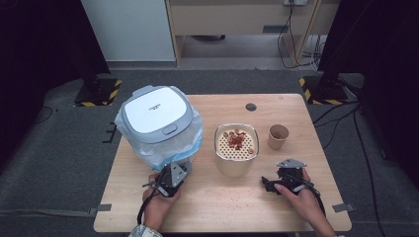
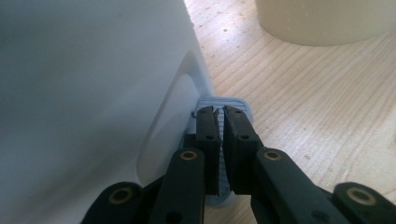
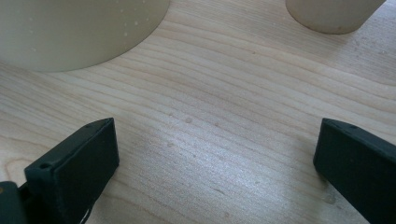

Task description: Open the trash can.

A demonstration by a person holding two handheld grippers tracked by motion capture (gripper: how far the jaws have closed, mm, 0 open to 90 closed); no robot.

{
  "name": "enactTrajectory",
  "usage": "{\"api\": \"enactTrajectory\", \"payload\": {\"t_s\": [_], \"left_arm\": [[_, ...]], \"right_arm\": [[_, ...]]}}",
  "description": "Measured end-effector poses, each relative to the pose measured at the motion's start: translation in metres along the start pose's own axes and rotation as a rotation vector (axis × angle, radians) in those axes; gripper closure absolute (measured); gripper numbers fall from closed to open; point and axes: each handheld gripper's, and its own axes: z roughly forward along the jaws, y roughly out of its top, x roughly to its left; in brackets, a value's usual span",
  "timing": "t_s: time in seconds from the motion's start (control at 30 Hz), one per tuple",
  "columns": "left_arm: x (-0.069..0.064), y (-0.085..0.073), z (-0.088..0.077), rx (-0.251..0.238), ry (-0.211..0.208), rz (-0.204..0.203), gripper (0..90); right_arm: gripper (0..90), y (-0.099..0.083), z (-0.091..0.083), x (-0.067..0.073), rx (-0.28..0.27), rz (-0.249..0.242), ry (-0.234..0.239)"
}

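While the left gripper pinches a ribbed grey pedal at the base of the smooth white, plastic-lined trash bin on the table's left, the right gripper rests wide open on pale woodgrain.

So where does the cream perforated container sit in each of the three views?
High view: the cream container stands mid-table, right of the white bin.
Left gripper view: its curved base is at the top right.
Right gripper view: its base is at the top left.
Shared landmark: the wooden table.
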Motion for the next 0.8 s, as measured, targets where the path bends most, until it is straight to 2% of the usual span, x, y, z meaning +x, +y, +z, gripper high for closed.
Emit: {"api": "enactTrajectory", "payload": {"t_s": [0.1,0.33,0.57,0.73,0.8], "left_arm": [[0.002,-0.002,0.007,0.013,0.004,-0.003,86.4],[-0.003,0.001,0.006,0.009,-0.002,0.017,87.2],[-0.007,0.001,0.007,0.027,0.003,0.033,87.8],[-0.007,0.001,0.008,0.031,-0.001,0.017,88.9],[-0.008,0.0,0.009,0.035,-0.001,-0.012,89.1]], "right_arm": [[0.6,0.0,0.0,0.0,0.0,0.0,0.0],[0.6,0.0,0.0,0.0,0.001,-0.005,0.005],[0.6,-0.001,-0.001,0.0,0.002,-0.003,0.005],[0.6,-0.001,-0.001,0.0,0.001,-0.006,0.007],[0.6,-0.001,-0.001,0.0,0.001,-0.006,0.009]]}}
